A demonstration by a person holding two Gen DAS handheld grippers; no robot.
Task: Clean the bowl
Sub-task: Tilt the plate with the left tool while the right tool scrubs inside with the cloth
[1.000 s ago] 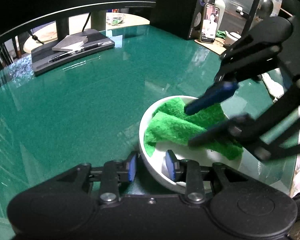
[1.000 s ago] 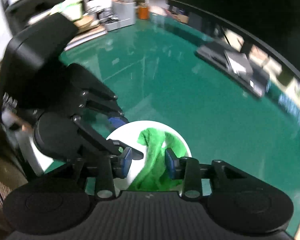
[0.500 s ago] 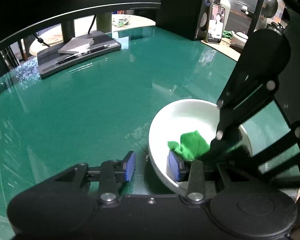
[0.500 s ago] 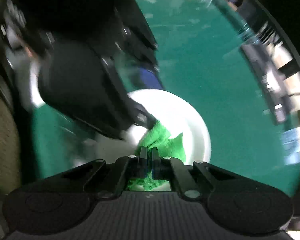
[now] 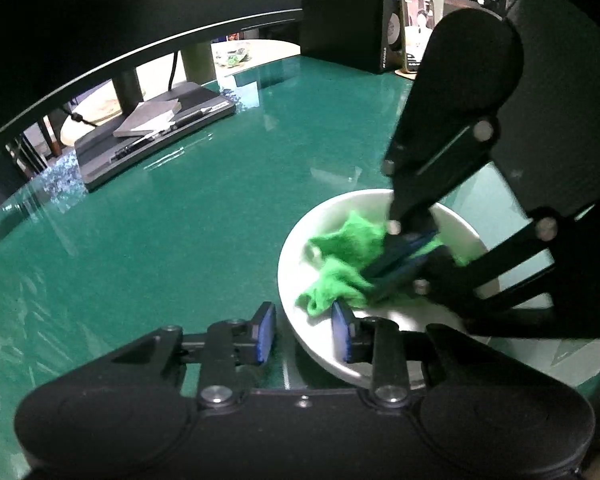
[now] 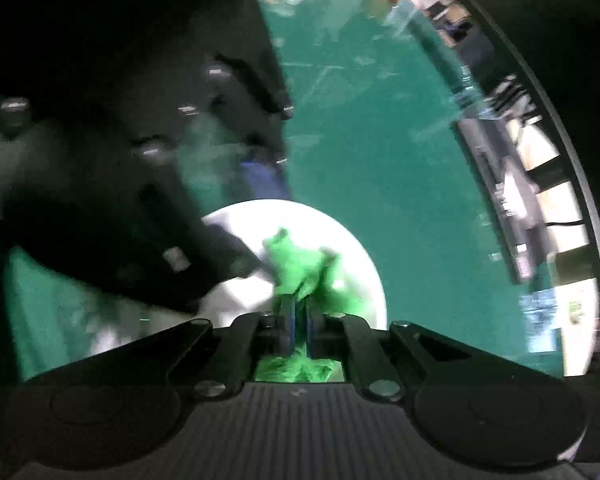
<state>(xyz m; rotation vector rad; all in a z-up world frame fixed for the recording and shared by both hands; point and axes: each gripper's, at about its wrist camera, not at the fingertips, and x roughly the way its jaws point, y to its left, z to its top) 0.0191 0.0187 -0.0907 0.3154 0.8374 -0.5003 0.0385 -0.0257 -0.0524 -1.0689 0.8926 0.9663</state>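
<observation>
The left gripper (image 5: 303,330) straddles the near rim of the white bowl (image 5: 300,240) on the green bench (image 5: 180,220), jaws having just closed inward to steady it, while the right gripper (image 6: 299,326), clamped on the green cloth (image 5: 340,264), wipes inside.
</observation>
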